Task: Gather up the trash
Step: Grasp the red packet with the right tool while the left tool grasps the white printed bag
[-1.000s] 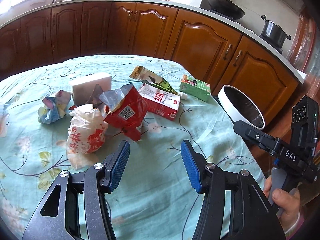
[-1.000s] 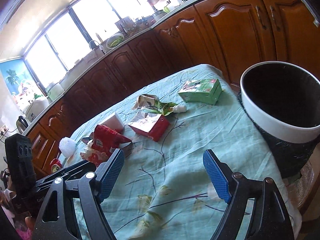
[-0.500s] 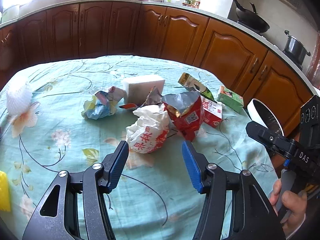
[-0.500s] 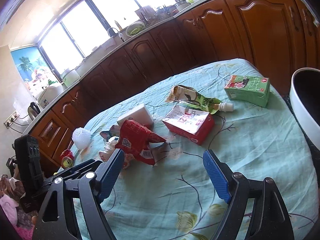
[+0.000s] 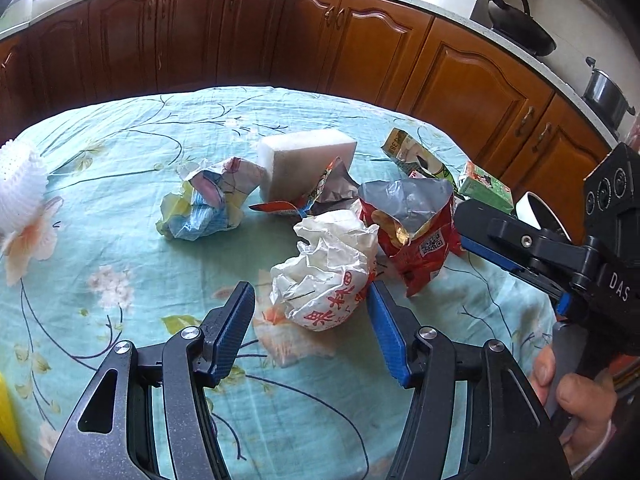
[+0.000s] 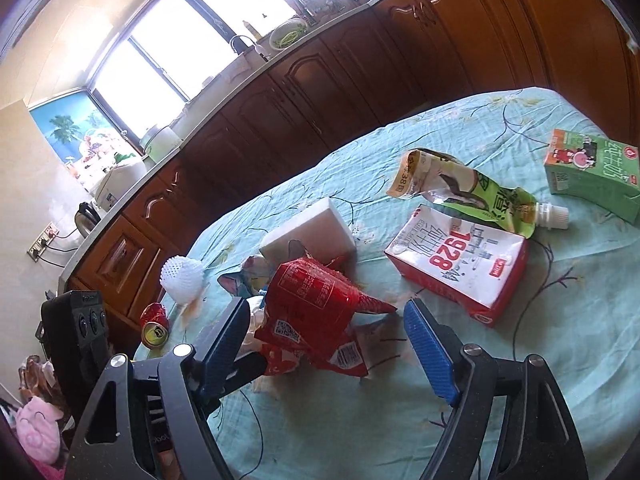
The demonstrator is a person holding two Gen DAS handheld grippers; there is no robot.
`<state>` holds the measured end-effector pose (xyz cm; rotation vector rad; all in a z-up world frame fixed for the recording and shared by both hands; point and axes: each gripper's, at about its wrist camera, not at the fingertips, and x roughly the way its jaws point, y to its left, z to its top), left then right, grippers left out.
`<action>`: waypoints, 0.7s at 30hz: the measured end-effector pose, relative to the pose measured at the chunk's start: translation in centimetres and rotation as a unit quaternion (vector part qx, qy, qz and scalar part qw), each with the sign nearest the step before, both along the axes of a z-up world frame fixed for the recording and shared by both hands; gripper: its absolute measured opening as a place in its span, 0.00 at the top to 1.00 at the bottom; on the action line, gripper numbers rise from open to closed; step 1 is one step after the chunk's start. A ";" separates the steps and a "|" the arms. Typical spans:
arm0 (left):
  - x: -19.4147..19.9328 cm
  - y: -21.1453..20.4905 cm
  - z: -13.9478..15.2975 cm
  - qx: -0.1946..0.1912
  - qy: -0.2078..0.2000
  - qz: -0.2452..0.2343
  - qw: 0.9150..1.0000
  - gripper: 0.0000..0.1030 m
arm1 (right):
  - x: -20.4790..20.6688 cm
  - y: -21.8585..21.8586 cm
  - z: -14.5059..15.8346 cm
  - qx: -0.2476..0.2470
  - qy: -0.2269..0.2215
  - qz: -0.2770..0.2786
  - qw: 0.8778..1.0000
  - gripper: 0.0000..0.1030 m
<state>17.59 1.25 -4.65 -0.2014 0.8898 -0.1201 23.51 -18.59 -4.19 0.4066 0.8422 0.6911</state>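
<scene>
Trash lies in a pile on the teal flowered tablecloth (image 5: 120, 152). A crumpled white bag with red characters (image 5: 324, 276) sits between the tips of my left gripper (image 5: 312, 332), which is open; its pads flank the bag without pressing it. Just right of it stands a torn red snack bag (image 5: 412, 232). In the right wrist view that red snack bag (image 6: 316, 308) lies between the fingers of my right gripper (image 6: 326, 344), whose jaws are closing, with a gap left at each pad. The right gripper's body (image 5: 520, 248) enters the left wrist view from the right.
A crumpled colourful paper (image 5: 208, 204), a white foam block (image 5: 304, 164), a red-white 1928 carton (image 6: 460, 264), a green pouch (image 6: 480, 192) and a green carton (image 6: 592, 172) lie around. A white bin rim (image 5: 540, 208) shows at the right edge. A foam net (image 6: 182, 280) and a red can (image 6: 154, 324) lie far left.
Both grippers have closed in on the pile: the left onto the white bag, the right onto the red bag. The bin has left the right view. The right jaws have narrowed.
</scene>
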 end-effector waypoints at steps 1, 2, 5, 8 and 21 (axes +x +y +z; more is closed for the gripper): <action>0.2 -0.1 -0.1 -0.003 0.000 -0.004 1.000 0.43 | 0.3 0.2 -0.2 0.000 0.004 0.005 1.000 0.42; 0.3 -0.1 -0.2 -0.003 0.000 -0.006 1.000 0.43 | 0.4 0.4 -0.5 0.000 0.009 0.009 1.000 0.51; 0.6 -0.4 -0.3 -0.010 0.000 -0.018 1.000 0.49 | 0.0 0.6 -0.5 -0.007 0.004 0.013 1.000 0.63; 0.6 -0.9 0.0 -0.006 -0.007 -0.027 1.000 0.62 | -0.6 0.3 -0.2 -0.009 0.001 0.013 1.000 0.72; -1.4 -3.2 3.0 -0.010 -0.046 -0.068 0.997 0.76 | -4.3 -5.4 2.3 -0.011 -0.033 -0.037 0.999 0.74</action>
